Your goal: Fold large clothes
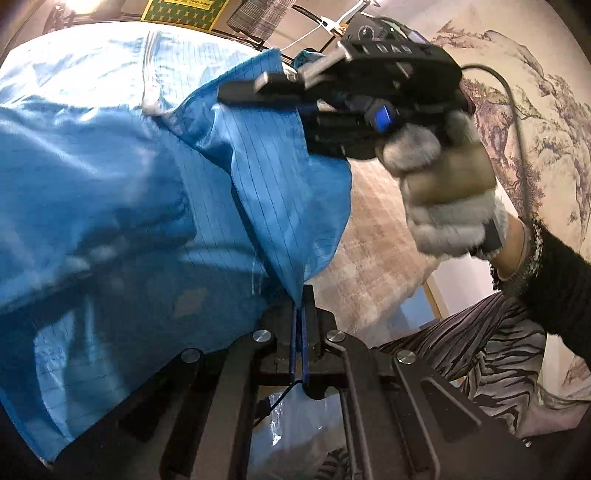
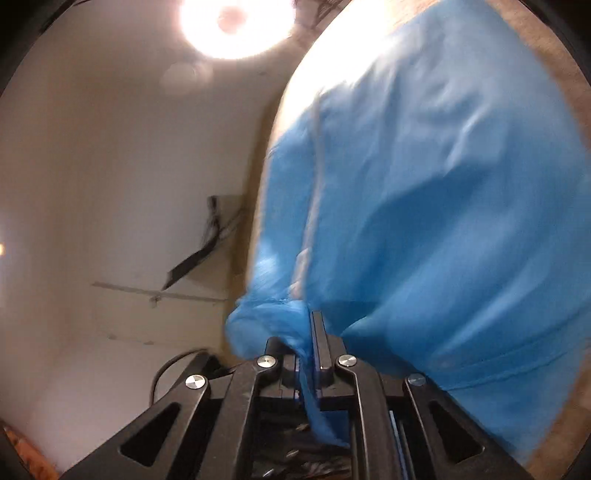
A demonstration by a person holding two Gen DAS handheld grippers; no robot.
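A large blue garment with fine pinstripes fills the left wrist view, hanging in folds. My left gripper is shut on a lower corner of the cloth, which rises from its closed jaws. Higher up in that view, a gloved hand holds my right gripper, its dark fingers clamped at an upper edge of the same garment. In the right wrist view my right gripper is shut on a bunched fold of the blue garment, and a strip of cloth runs back between the fingers.
A beige patterned rug lies below the cloth. A mural wall stands on the right, beside the person's black sleeve and striped trousers. A bright ceiling lamp and a pale wall fill the right wrist view's left half.
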